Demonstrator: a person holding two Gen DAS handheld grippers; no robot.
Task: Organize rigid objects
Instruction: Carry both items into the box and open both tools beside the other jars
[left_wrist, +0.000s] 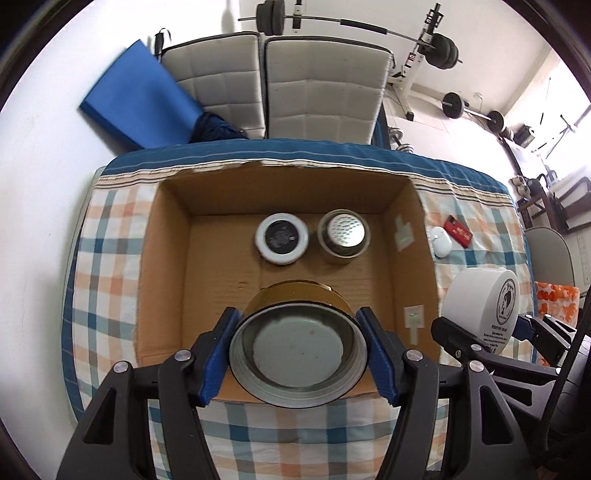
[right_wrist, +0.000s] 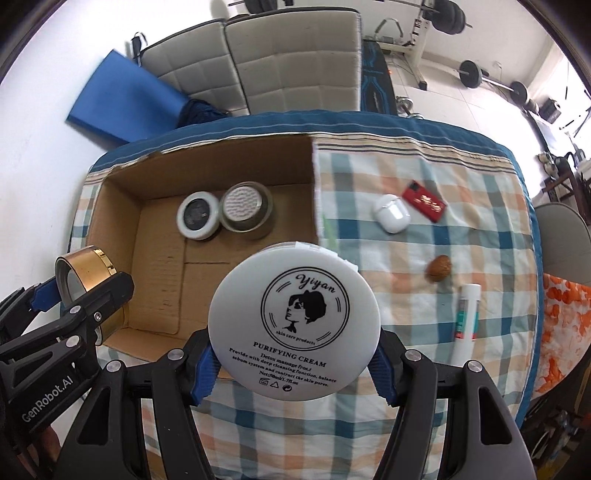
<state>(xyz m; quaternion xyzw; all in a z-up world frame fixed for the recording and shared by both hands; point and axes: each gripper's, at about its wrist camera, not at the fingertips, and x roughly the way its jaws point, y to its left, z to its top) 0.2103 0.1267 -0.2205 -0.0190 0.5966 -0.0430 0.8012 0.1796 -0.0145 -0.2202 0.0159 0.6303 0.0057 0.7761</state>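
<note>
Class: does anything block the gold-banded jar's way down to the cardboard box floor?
Nothing visible does. Held by the left gripper, the gold-banded jar hangs over bare cardboard box floor; both stored jars sit farther back.

bright daylight from window (left_wrist: 576, 110) at right, walls overexposed; strong fisheye bending w/ dark corners, blue mat (left_wrist: 136, 96) slightly blurred.

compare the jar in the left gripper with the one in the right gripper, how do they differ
The gold jar has a shiny gold band and a plain grey unprinted end; the white jar is all white with a printed face logo and "Purifying Cream" text. The gold jar is held over the cardboard box; the white jar is at the box's right wall. Both are round, tipped sideways, each clamped between blue pads.
</note>
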